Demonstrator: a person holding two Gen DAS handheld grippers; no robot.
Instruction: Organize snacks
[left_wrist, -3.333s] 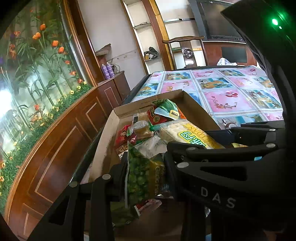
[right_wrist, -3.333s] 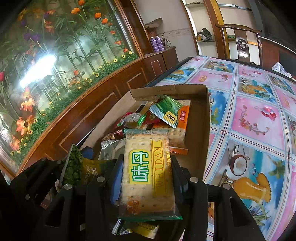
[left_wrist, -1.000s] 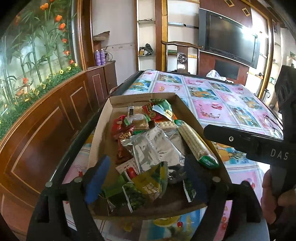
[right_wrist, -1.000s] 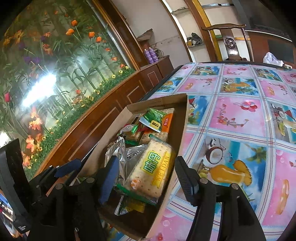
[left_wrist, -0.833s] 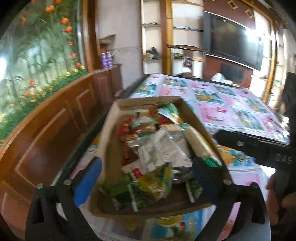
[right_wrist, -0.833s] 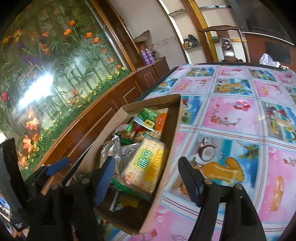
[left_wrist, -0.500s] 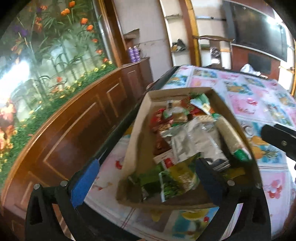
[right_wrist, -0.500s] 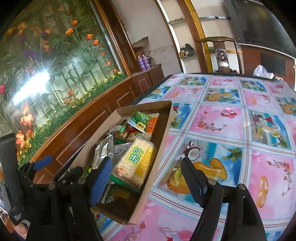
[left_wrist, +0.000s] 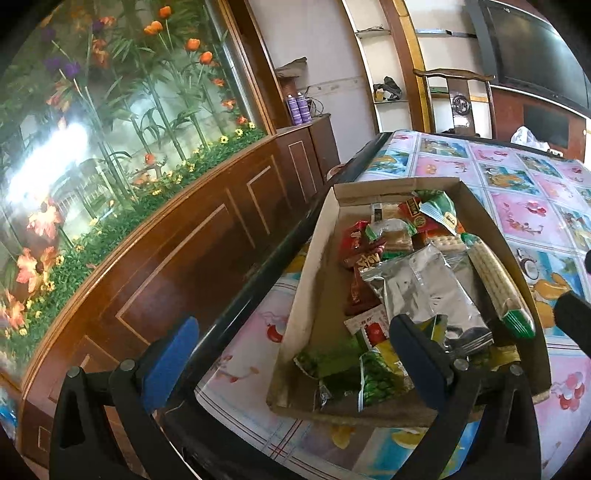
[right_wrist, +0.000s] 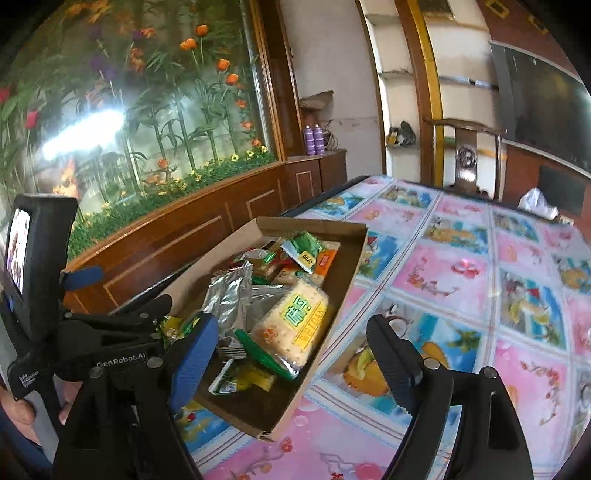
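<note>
Box (right_wrist: 334, 306) crowded with snacks (right_wrist: 295, 325) — tablecloth (right_wrist: 480, 295) beyond seemingly clear.

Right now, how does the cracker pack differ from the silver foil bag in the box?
The cracker pack is clear wrap showing pale crackers and a yellow-green label; the silver foil bag is opaque, crinkled and unlabelled. The cracker pack leans by the box's right wall; the foil bag sits mid-box. Both lie loose, ungripped.

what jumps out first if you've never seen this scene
A cardboard box heaped with snack packets sits near the edge of a table under a bright pink-and-blue cloth. A cracker pack lies on top by the box's right wall. Behind, a flower mural fills the left wall.
</note>
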